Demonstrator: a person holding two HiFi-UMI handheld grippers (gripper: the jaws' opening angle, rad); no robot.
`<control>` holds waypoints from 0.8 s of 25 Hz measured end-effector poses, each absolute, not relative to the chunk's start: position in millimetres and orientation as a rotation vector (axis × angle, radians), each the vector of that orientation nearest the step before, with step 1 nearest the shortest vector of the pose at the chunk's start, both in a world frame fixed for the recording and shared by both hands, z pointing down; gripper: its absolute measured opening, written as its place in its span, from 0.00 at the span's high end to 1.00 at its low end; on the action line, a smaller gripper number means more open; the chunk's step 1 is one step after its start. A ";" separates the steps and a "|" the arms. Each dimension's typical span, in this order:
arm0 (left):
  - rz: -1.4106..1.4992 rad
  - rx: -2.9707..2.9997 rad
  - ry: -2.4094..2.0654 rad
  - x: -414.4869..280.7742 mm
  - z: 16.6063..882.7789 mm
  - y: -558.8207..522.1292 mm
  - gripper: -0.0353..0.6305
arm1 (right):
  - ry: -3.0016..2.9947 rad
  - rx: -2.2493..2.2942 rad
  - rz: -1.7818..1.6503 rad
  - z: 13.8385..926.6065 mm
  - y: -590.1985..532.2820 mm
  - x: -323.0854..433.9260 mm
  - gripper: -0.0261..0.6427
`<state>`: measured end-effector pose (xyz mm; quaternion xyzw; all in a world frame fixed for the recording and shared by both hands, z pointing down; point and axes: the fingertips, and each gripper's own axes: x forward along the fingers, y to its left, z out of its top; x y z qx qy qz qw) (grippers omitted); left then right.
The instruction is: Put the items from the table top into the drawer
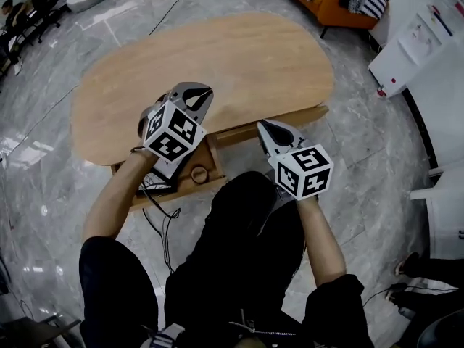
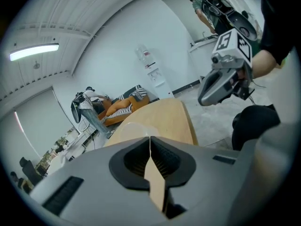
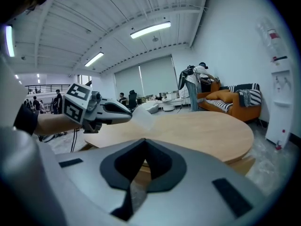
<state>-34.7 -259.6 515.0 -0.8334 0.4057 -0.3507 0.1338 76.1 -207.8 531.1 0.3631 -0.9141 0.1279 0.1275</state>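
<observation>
The oval wooden table [image 1: 239,56] has a bare top. My left gripper [image 1: 205,91] hovers over its near edge, above the open drawer [image 1: 212,187]. Its jaws are shut on a thin, clear plastic piece [image 3: 141,118], which also shows as a pale dome just past the jaws [image 2: 133,126]. In the right gripper view the left gripper [image 3: 127,116] carries this piece over the table. My right gripper [image 1: 262,124] is at the table's near edge to the right, shut with nothing between its jaws. In the drawer lie a brown ring [image 1: 199,174] and dark cables [image 1: 155,188].
An orange sofa [image 1: 335,2] with striped cushions stands beyond the table. A white cabinet [image 1: 407,46] stands at the right wall. The person's legs in black trousers [image 1: 246,230] are right in front of the drawer. A cable [image 1: 163,227] hangs to the marble floor.
</observation>
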 end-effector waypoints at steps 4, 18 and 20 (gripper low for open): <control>-0.984 -2.453 1.201 -45.4 511.2 -224.0 0.92 | -2.671 1.036 0.372 529.6 -206.3 71.5 0.95; -0.986 -2.657 1.360 -82.2 565.9 -104.5 0.92 | -2.705 0.946 0.400 531.3 -202.4 50.0 0.95; -0.999 -2.693 1.389 -85.8 576.3 -95.3 0.92 | -2.707 0.934 0.400 531.9 -201.3 47.1 0.95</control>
